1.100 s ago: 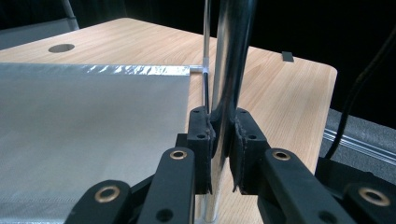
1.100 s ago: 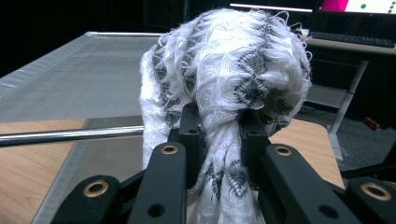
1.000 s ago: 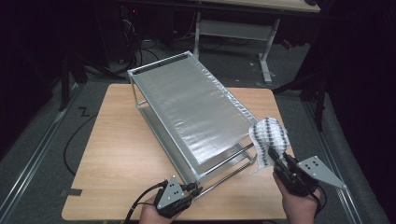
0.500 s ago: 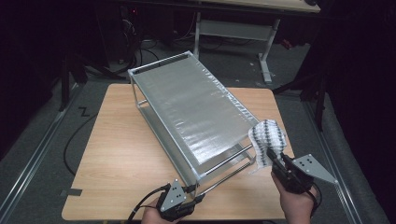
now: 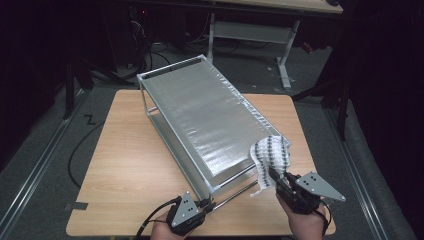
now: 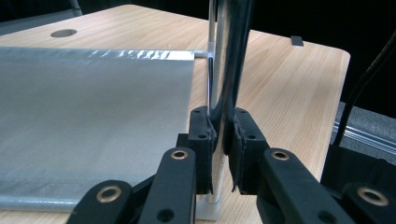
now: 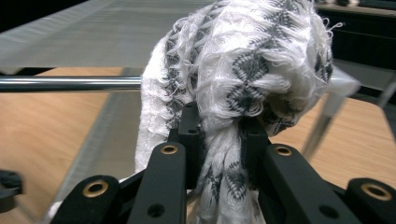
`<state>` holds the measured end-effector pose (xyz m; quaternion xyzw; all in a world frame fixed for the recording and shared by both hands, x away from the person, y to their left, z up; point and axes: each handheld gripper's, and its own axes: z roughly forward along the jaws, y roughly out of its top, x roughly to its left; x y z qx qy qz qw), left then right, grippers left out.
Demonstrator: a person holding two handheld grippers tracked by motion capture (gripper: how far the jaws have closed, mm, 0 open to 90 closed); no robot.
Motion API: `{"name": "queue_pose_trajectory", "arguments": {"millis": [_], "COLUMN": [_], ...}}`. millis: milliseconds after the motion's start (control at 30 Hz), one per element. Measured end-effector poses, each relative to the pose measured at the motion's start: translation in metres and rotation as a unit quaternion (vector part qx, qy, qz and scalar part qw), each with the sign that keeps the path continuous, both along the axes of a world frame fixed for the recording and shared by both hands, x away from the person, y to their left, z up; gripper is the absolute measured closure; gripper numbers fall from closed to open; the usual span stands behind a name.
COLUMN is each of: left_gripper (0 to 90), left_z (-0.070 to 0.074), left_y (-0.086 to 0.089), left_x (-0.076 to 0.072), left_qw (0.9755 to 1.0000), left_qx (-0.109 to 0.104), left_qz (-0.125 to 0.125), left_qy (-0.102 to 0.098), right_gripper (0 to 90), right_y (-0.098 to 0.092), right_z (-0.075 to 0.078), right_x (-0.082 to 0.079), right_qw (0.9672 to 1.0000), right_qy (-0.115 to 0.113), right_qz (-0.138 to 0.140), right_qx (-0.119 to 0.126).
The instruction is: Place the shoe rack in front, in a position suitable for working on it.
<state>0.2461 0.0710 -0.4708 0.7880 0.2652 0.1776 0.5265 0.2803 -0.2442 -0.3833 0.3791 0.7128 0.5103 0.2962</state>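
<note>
So the left gripper (image 6: pixel 219 140) has just clamped its jaws on the rack (image 5: pixel 200 110)'s shiny corner post (image 6: pixel 224 70) at the bench (image 5: pixel 120 165)'s near edge, while the right gripper (image 7: pixel 219 135) pinches a bunched white-and-grey cloth (image 7: pixel 247 60), held up against the rack's near right corner.

No readable text, label or number appears anywhere.
</note>
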Motion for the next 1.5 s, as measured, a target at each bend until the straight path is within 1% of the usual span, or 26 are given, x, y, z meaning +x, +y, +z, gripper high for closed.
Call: {"name": "queue_pose_trajectory", "arguments": {"millis": [167, 267, 367, 633, 900, 1000, 1100, 1233, 1300, 1400, 1500], "left_gripper": [80.4, 80.3, 80.3, 80.3, 80.3, 80.4, 80.4, 80.4, 80.4, 80.4, 80.4], "left_z": [0.000, 0.000, 0.001, 0.001, 0.001, 0.002, 0.002, 0.002, 0.002, 0.002, 0.002], "left_y": [0.000, 0.000, 0.001, 0.001, 0.001, 0.001, 0.001, 0.001, 0.002, 0.003, 0.005], "left_x": [0.000, 0.001, 0.001, 0.001, 0.001, 0.001, 0.000, 0.000, 0.000, 0.000, -0.001], "left_qw": [1.0000, 1.0000, 1.0000, 1.0000, 1.0000, 1.0000, 1.0000, 0.9999, 0.9999, 0.9999, 1.0000], "left_qx": [0.000, 0.000, 0.000, 0.003, 0.006, 0.007, 0.008, 0.010, 0.009, 0.010, 0.009], "left_qz": [-0.001, -0.003, -0.002, -0.006, -0.005, -0.003, -0.002, -0.003, -0.002, -0.001, 0.000], "left_qy": [0.001, 0.002, 0.005, 0.003, 0.003, 0.004, 0.003, 0.004, 0.004, 0.004, 0.003], "right_gripper": [76.5, 76.5, 76.6, 76.6, 76.6, 76.6, 76.6, 76.6, 76.7, 76.7, 76.7], "right_y": [0.015, 0.025, 0.035, 0.063, 0.082, 0.084, 0.082, 0.075, 0.070, 0.060, 0.050], "right_z": [0.001, 0.002, 0.001, 0.002, 0.002, 0.003, 0.004, 0.004, 0.004, 0.005, 0.006], "right_x": [-0.011, -0.018, -0.024, -0.040, -0.053, -0.054, -0.052, -0.048, -0.045, -0.038, -0.029], "right_qw": [0.9995, 0.9986, 0.9973, 0.9914, 0.9852, 0.9847, 0.9859, 0.9882, 0.9899, 0.9922, 0.9941], "right_qy": [-0.002, -0.003, 0.001, 0.000, 0.004, 0.003, 0.000, 0.000, 0.002, 0.003, 0.008], "right_qz": [0.032, 0.053, 0.074, 0.130, 0.171, 0.173, 0.166, 0.151, 0.140, 0.123, 0.108], "right_qx": [-0.004, -0.009, -0.005, -0.012, -0.018, -0.021, -0.023, -0.024, -0.020, -0.018, -0.010]}}
